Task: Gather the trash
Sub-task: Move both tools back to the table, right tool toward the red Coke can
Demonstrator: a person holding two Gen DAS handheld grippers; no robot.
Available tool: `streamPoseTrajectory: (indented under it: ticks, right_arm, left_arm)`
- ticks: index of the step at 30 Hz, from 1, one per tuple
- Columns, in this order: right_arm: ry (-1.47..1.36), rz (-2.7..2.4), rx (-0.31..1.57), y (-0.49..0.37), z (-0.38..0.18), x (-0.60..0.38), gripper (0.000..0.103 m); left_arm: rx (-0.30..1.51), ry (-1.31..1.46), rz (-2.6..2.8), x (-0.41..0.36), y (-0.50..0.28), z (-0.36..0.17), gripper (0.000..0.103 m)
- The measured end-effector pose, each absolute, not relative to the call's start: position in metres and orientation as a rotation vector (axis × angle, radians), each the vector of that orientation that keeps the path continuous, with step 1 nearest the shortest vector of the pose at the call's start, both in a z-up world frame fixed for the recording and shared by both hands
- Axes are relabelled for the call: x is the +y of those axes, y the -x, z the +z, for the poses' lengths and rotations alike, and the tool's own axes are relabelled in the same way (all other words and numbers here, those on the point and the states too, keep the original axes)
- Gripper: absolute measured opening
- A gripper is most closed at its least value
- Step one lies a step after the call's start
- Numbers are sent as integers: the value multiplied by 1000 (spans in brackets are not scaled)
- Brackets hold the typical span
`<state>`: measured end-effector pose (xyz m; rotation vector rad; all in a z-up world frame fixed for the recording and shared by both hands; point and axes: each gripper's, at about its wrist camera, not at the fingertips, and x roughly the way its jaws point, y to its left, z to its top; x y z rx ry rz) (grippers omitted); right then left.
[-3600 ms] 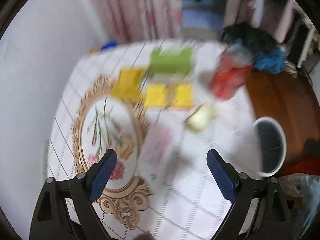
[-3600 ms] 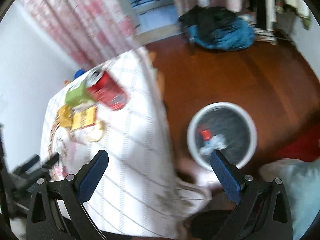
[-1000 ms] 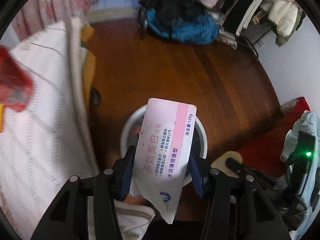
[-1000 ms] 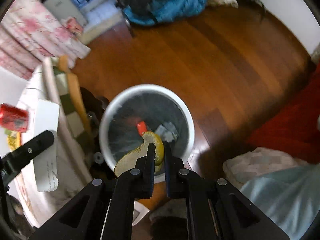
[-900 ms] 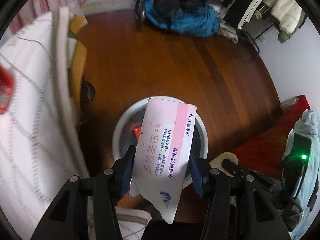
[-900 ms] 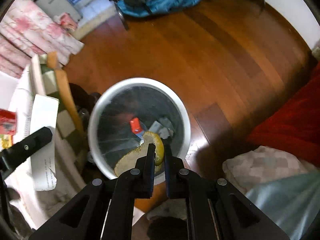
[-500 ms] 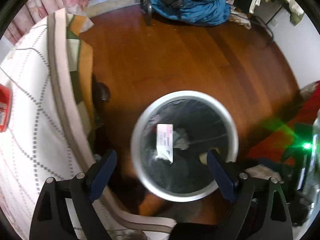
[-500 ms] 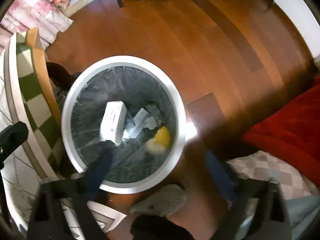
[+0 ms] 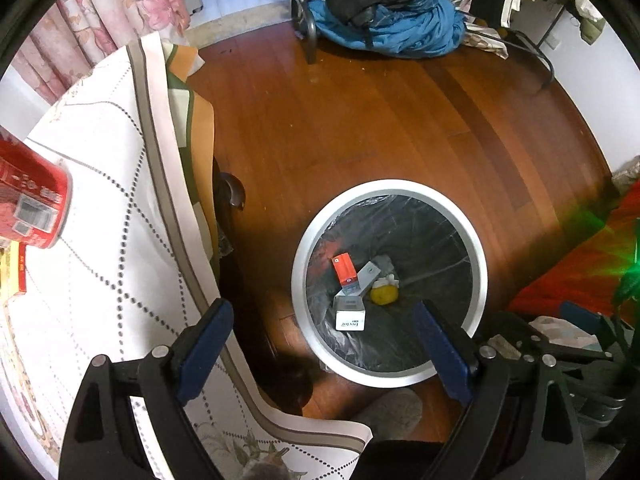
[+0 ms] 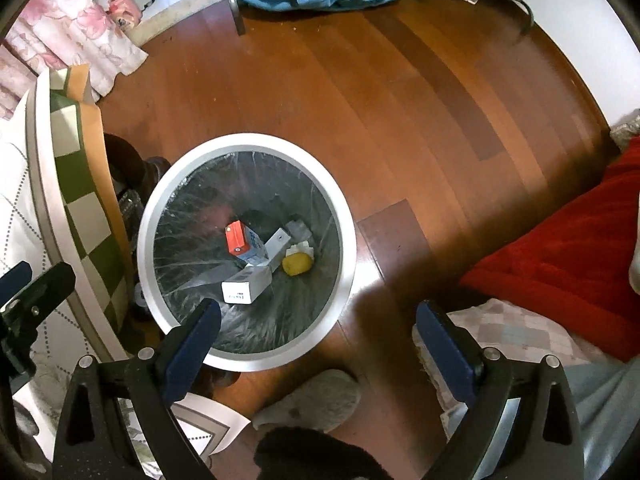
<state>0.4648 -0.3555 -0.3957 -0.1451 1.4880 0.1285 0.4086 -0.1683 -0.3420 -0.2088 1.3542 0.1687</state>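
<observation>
A round white-rimmed trash bin (image 9: pixel 298 268) (image 10: pixel 348 240) with a black liner stands on the wooden floor beside the table. Inside lie a white toothpaste box (image 9: pixel 350 314) (image 10: pixel 246 286), a red-ended carton (image 9: pixel 343 268) (image 10: pixel 236 238), a yellow peel (image 9: pixel 384 294) (image 10: pixel 297 263) and pale scraps. My left gripper (image 9: pixel 326 348) hangs open above the bin's near rim, empty. My right gripper (image 10: pixel 318 344) is also open and empty over the bin's near edge. A red can (image 9: pixel 30 200) lies on the white tablecloth (image 9: pixel 104 208) at far left.
The tablecloth's edge (image 10: pixel 48 200) hangs over a green checked cloth next to the bin. A grey slipper (image 10: pixel 312 398) lies on the floor just below the bin. A red blanket (image 10: pixel 560 248) sits at right. A blue bundle of clothes (image 9: pixel 392 28) lies at the back.
Both grippers have opened: the toothpaste box fell from the left and the yellow peel from the right, and both now lie in the bin. Both views have moved closer over the bin.
</observation>
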Motion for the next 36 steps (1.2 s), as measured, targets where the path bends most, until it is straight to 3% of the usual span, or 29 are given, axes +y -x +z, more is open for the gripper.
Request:
streamPoseTrajectory:
  ticks: [16, 26, 30, 36]
  right_arm:
    - [109, 148, 1304, -441, -269, -351, 99]
    - [67, 299, 1179, -415, -180, -267, 100]
    - [86, 399, 1186, -405, -182, -194, 100]
    - [138, 525, 1241, -401, -216, -62, 100]
  left_arm:
    - [1179, 177, 183, -157, -376, -238, 92]
    - [1012, 250, 340, -58, -324, -156, 93]
    - [1008, 282, 486, 11, -291, -162, 93]
    - [1094, 355, 699, 120, -249, -214, 93]
